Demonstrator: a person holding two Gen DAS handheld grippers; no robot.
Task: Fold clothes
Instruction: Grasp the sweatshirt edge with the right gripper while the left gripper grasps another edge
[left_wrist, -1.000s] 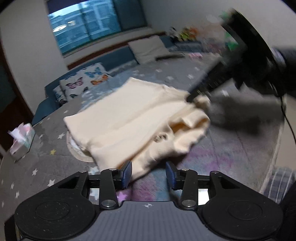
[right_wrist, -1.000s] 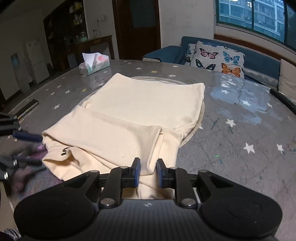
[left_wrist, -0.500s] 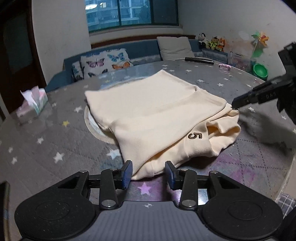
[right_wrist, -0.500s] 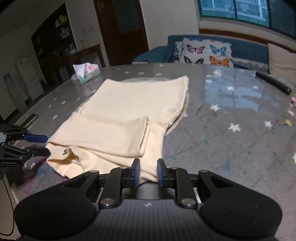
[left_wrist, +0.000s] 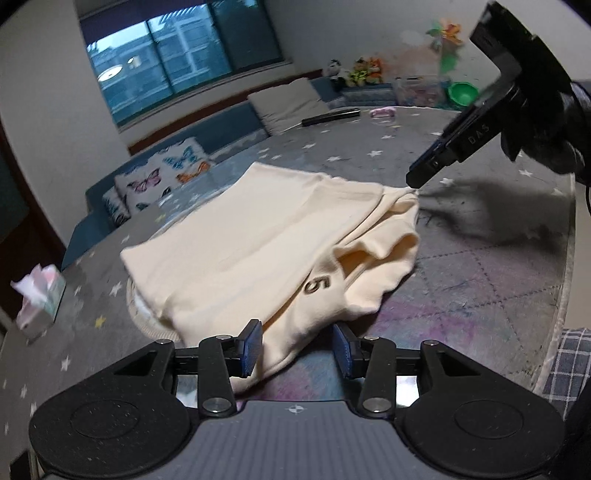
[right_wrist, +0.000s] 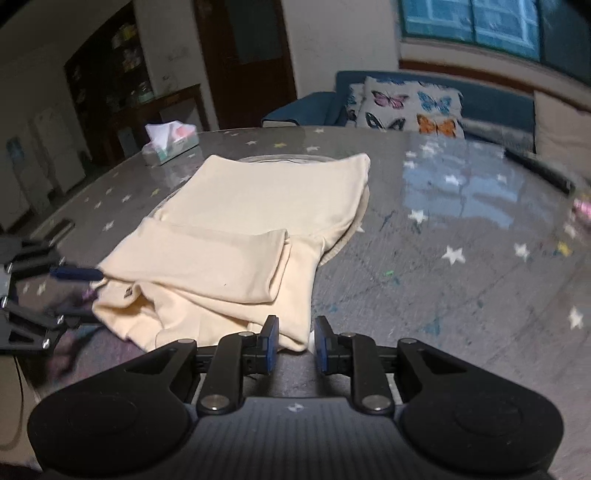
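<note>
Bracketing near corners of cream garment (left_wrist: 258, 236) on counter (right_wrist: 461, 280), left tool (left_wrist: 295, 352) and right tool (right_wrist: 293, 341) jaws apart, unclamped, poised for next fold.

black tool (left_wrist: 297, 352), blue ribbed pads (left_wrist: 250, 347), silver screws.

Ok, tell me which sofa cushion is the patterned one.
The butterfly cushion, white with coloured butterflies; the plain beige cushion beside it on the sofa has no print.
</note>
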